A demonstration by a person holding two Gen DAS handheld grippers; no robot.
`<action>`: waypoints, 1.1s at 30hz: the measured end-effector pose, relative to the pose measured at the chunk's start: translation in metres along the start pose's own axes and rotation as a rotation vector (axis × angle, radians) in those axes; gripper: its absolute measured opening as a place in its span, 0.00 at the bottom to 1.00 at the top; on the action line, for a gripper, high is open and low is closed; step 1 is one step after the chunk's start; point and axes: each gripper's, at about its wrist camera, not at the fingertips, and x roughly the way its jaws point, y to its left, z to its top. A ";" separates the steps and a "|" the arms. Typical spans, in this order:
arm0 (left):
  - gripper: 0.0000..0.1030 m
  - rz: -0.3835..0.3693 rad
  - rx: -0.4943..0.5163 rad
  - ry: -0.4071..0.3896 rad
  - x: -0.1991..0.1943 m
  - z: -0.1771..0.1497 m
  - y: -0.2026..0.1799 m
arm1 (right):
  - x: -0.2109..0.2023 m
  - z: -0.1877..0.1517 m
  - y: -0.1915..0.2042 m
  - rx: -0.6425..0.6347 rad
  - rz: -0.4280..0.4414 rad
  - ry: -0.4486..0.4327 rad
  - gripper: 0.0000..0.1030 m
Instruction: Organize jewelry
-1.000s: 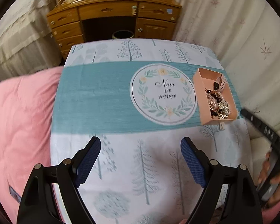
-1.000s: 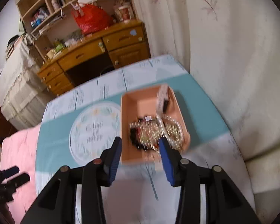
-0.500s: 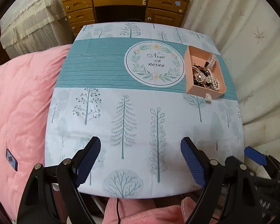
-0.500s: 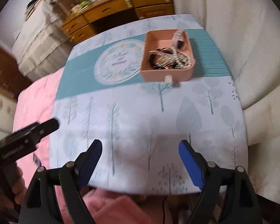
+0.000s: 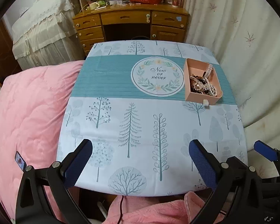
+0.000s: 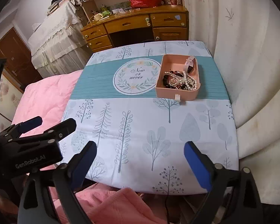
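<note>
A pink open box point(image 5: 214, 99) stands at the far right of the table on the teal band; it also shows in the right wrist view point(image 6: 177, 93). Inside it lies a tangle of pearl strands and bracelets point(image 5: 202, 86) point(image 6: 181, 80) and a watch with a pale strap point(image 5: 208, 71) point(image 6: 189, 62). My left gripper point(image 5: 141, 160) is open and empty over the table's near edge. My right gripper point(image 6: 141, 162) is open and empty over the near edge, to the right of the left one. Both are far from the box.
The table wears a cloth with tree prints point(image 5: 140, 130) and a round "Now or never" emblem point(image 5: 157, 77). A pink quilt point(image 5: 28, 112) lies left. A wooden desk point(image 5: 130, 24) stands behind. A cream curtain point(image 5: 242, 46) hangs right.
Both grippers have pulled back from the box to the table's near edge. The right gripper, half shut near the box a second ago, has opened wide.
</note>
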 end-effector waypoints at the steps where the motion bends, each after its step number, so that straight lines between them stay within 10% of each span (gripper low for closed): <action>1: 0.99 0.003 -0.002 0.005 0.001 -0.001 0.000 | 0.000 -0.001 0.001 -0.002 0.000 0.002 0.95; 33: 0.99 0.004 0.008 0.003 -0.002 -0.002 0.002 | -0.006 0.000 0.007 -0.010 -0.003 -0.026 0.99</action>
